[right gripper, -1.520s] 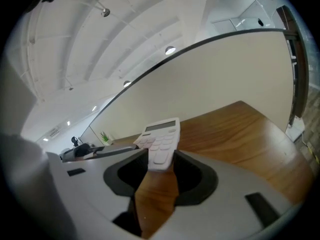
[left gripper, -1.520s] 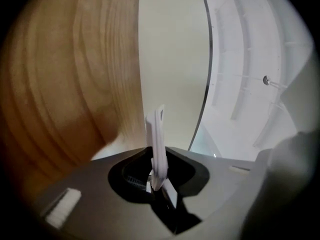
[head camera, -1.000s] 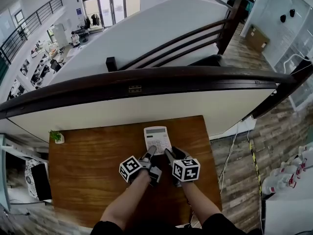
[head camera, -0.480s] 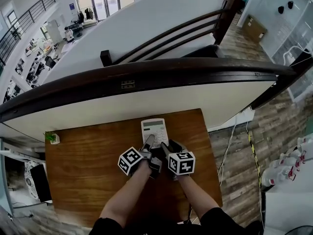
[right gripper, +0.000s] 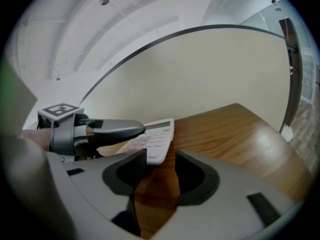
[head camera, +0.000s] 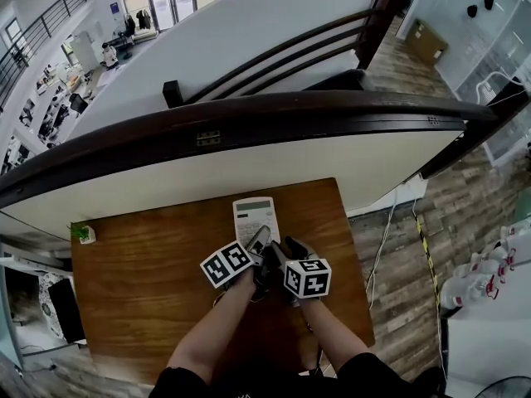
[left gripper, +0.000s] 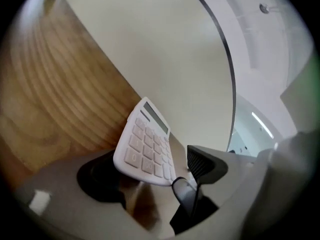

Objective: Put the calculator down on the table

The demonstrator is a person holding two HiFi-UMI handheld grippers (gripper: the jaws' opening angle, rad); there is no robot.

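Observation:
A white calculator [head camera: 255, 219] lies on the brown wooden table [head camera: 149, 272], close to its far edge. My left gripper [head camera: 262, 240] reaches over the calculator's near edge. Its jaws are opening and stand wide, with the near edge of the calculator [left gripper: 145, 146] between them and the pads off it. In the right gripper view one grey finger [right gripper: 117, 128] of the left gripper hangs over the keys of the calculator [right gripper: 152, 141]. My right gripper [head camera: 284, 251] sits just right of it, its jaws also opening, with nothing between them [right gripper: 160, 171].
A small potted plant [head camera: 82, 233] stands at the table's far left corner. A cream wall topped by a dark curved rail [head camera: 249, 118] runs right behind the table. The table's right edge drops to plank flooring with a cable [head camera: 383, 247].
The left gripper has rolled, and its jaws have come apart from the calculator's near edge. The calculator stays flat on the table. The right gripper has hardly moved.

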